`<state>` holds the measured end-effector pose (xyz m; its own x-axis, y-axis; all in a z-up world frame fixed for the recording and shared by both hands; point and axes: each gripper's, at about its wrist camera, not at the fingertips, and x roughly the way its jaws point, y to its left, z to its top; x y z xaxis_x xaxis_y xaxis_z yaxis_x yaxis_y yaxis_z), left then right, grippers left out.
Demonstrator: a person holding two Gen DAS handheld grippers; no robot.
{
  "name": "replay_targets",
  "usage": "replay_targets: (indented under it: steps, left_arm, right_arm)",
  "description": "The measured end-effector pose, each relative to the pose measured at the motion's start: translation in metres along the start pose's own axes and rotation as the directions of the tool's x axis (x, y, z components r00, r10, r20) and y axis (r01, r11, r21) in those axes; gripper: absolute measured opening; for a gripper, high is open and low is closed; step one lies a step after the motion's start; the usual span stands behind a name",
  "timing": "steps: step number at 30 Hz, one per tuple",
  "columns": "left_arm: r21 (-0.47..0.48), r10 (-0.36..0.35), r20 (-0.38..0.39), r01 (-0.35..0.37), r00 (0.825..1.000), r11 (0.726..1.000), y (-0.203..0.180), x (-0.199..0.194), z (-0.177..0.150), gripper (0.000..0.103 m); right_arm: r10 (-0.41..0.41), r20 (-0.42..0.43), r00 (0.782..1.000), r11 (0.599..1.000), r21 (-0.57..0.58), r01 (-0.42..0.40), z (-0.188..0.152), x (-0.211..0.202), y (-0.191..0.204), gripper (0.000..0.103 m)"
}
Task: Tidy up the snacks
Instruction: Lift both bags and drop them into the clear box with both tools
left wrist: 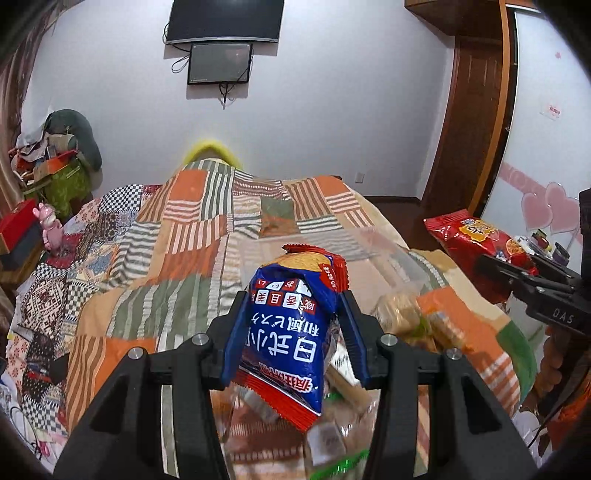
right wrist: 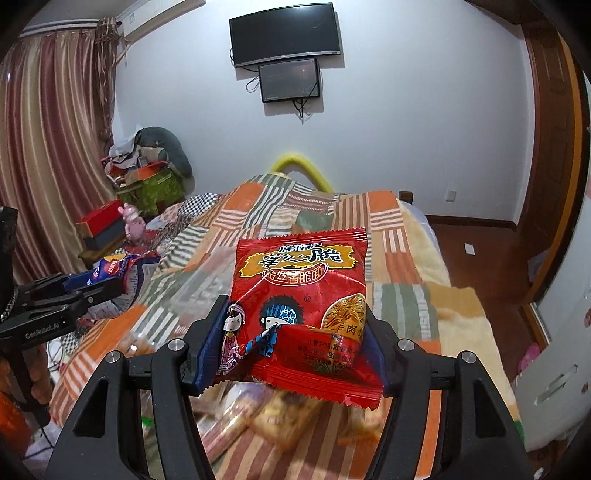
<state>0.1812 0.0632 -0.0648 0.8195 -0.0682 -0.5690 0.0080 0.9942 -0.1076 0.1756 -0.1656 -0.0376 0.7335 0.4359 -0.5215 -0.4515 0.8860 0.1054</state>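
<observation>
My left gripper [left wrist: 293, 306] is shut on a blue snack bag [left wrist: 288, 332] with a red edge and holds it above the bed. My right gripper [right wrist: 295, 317] is shut on a red noodle snack bag [right wrist: 303, 291] and holds it up over the bed. The red bag and right gripper also show in the left wrist view [left wrist: 476, 240] at the right. The blue bag and left gripper also show in the right wrist view [right wrist: 125, 273] at the left. Several loose wrapped snacks [left wrist: 417, 321] lie on the bed below both grippers, blurred.
A patchwork bedspread [left wrist: 177, 236] covers the bed. Red boxes and a pink toy [right wrist: 133, 221] sit on a stand at the left, with piled clutter [right wrist: 147, 173] behind. A wall TV [right wrist: 284, 33] hangs ahead. A wooden door [left wrist: 469, 110] and wood floor [right wrist: 472, 236] are at the right.
</observation>
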Motion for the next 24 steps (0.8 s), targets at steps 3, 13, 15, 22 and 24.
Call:
replay_targets:
  steps: [3, 13, 15, 22, 24]
  left_arm:
    - [0.005, 0.002, -0.001, -0.002, 1.000, 1.000, -0.003, 0.014, 0.009, 0.048]
    - [0.016, 0.005, -0.030, -0.005, 1.000, 1.000, -0.007, 0.063, 0.028, 0.048]
    - [0.018, 0.012, -0.040, -0.011, 0.999, 1.000, -0.008, 0.075, 0.031, 0.048]
    - [-0.015, -0.003, -0.119, 0.001, 0.993, 1.000, -0.001, 0.122, 0.037, 0.048]
    - [-0.027, -0.010, -0.144, 0.006, 0.990, 1.000, 0.002, 0.134, 0.037, 0.048]
  right_arm:
    - [-0.006, 0.000, 1.000, 1.000, -0.002, 0.006, 0.005, 0.009, -0.001, 0.060]
    - [-0.018, -0.036, 0.999, 1.000, -0.008, 0.018, 0.017, 0.049, -0.011, 0.060]
    - [-0.027, -0.052, 0.998, 1.000, -0.013, 0.026, 0.019, 0.059, -0.014, 0.060]
    - [-0.053, -0.120, 0.991, 0.998, -0.024, 0.050, 0.022, 0.096, -0.017, 0.060]
    - [-0.056, -0.144, 0.988, 0.998, -0.030, 0.053, 0.022, 0.104, -0.019, 0.060]
